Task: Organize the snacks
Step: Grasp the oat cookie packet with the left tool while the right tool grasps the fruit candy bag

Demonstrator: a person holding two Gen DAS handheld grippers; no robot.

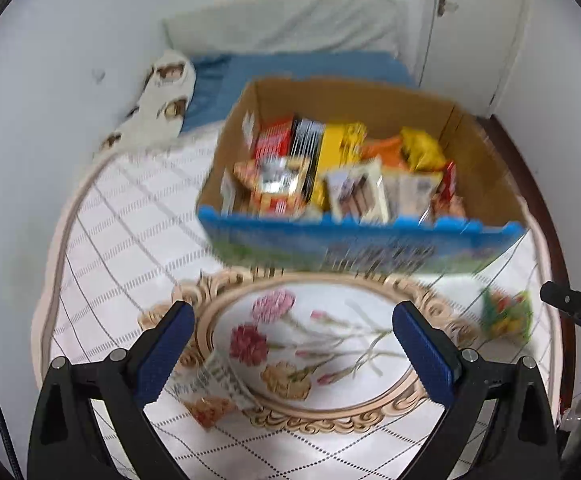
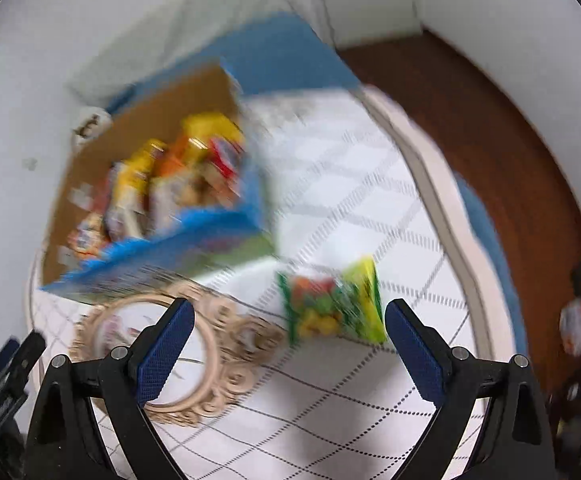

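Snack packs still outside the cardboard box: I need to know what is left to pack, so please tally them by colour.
Green and yellow pack: 1
White and orange pack: 1
Total outside the cardboard box: 2
Both lie on the checked cloth; neither hand-held gripper holds anything.

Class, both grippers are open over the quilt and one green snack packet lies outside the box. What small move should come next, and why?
Probably ease the right gripper forward around the green snack packet and close. It lies loose on the quilt, just ahead of the open jaws, while the cardboard box beside it already holds the other snacks. Blur hides finer detail.
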